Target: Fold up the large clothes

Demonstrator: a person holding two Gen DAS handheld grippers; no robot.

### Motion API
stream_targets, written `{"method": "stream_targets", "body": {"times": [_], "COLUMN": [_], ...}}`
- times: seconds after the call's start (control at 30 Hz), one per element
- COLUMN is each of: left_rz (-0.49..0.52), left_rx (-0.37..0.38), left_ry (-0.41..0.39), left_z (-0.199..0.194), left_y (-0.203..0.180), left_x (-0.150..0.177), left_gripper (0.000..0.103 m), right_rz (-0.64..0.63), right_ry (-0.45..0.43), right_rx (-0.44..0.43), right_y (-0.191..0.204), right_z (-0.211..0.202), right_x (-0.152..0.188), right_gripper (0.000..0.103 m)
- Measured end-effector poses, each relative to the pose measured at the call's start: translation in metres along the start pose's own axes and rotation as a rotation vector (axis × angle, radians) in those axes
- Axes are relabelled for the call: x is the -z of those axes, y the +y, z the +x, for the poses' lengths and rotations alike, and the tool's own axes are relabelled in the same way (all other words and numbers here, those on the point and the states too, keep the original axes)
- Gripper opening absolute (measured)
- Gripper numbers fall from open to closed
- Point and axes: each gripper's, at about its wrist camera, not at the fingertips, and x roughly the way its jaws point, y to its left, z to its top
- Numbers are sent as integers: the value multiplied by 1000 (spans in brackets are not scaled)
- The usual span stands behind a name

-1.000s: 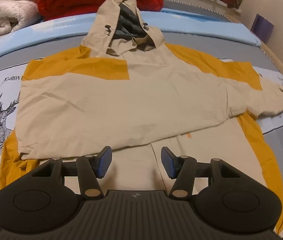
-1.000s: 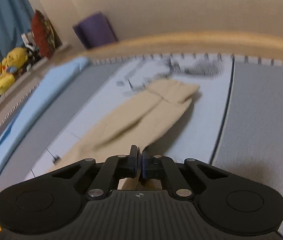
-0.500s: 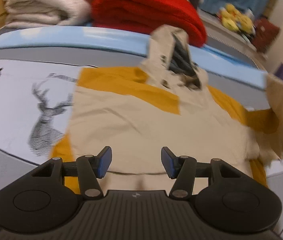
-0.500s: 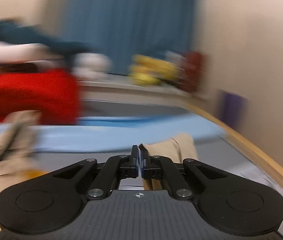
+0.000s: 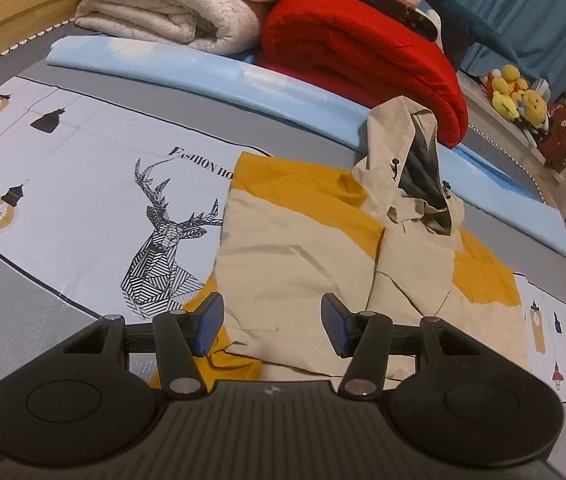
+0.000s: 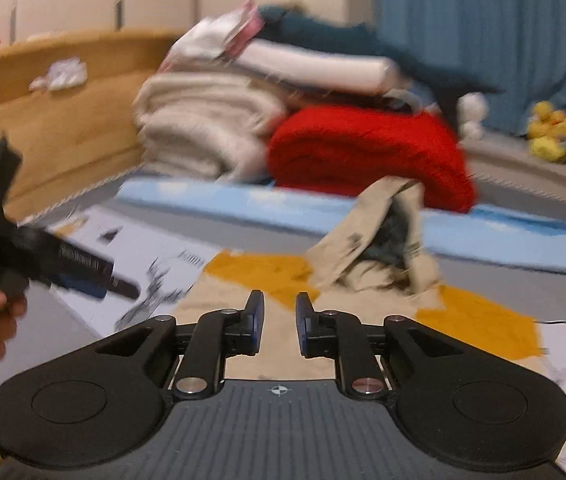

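Now: both tongs hover empty over the hooded jacket on the bed.

From the left wrist view I see my left tongs (image 5: 272, 324) standing wide apart with nothing between them, above the beige-and-mustard jacket (image 5: 303, 256), which lies flat on the printed bed sheet (image 5: 83, 184) with both sleeves folded across its body and its hood (image 5: 407, 160) resting against the light-blue pillow (image 5: 211, 76). From the blurred right wrist view, my right tongs (image 6: 279, 322) have just been parting and show a narrow gap holding nothing, over the jacket's beige front. Behind the pillow sit a red blanket (image 5: 359, 56) and cream blanket (image 5: 171, 4).
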Motion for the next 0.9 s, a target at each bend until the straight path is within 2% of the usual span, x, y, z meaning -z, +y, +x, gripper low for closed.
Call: {"method": "stream_targets", "body": {"times": [0.03,0.1,0.23,0.33,0.4,0.53,0.73,0.83,0.9], "left_rz": [9,31,100,131,161,211,249,270,268], "left_rx": [0,14,58,97,120,173,226,215,208], "left_ry": [3,11,-3,-16,-33,-62,-58,-41,-17], "left_z": [3,11,28,42,49,66,97,114,128], "left_y": [-3,-12,-38,-59,-75,-107,-152,-172,-180], "left_x": [2,8,24,34,41,55,71,81,86], "left_gripper": [54,33,23,23,23,23,24,28,37], "right_rz": [25,69,167,289,378,405,479,487,500], "right_ry": [-22,-45,-58,19,43,98,138,154,172], "right_rx": [37,83,188,277,264,288,290,287,286], "right_y": [-2,-11,-45,-72,-90,-107,-120,-124,-128], "right_z": [-7,-19,-15,8,22,39,48,54,58], "right_x": [-1,6,37,58,64,71,71,69,69], "right_gripper": [24,28,28,28,28,28,28,28,28]}}
